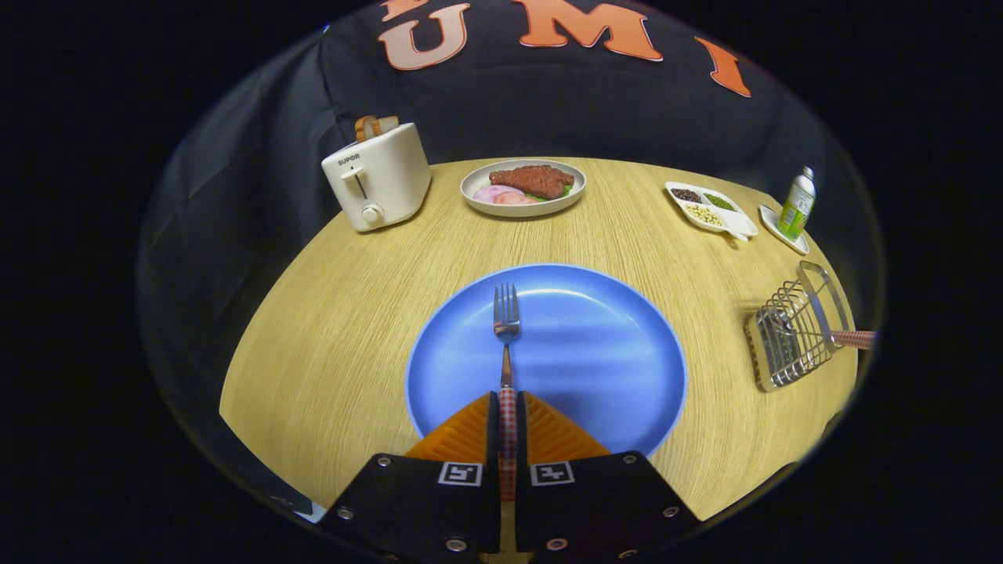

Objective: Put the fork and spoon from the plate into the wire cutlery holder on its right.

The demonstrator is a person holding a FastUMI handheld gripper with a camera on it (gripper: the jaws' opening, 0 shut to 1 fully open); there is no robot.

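A fork (506,329) with a checked handle points away from me over the blue plate (595,352). My gripper (508,403) is shut on the fork's handle, both fingers pressing its sides, and the tines reach out ahead of the fingers above the plate's middle. Whether the fork touches the plate I cannot tell. The wire cutlery holder (791,333) lies on the table to the plate's right. A checked handle (856,339) sticks out of the holder's far side; the rest of that utensil is hidden among the wires.
A white toaster (378,176) with bread stands at the back left. A plate of meat (523,186) sits behind the blue plate. At the back right are a divided dish of beans (710,208) and a small bottle (797,205) on a saucer. The round wooden table's (329,337) edge curves close on both sides.
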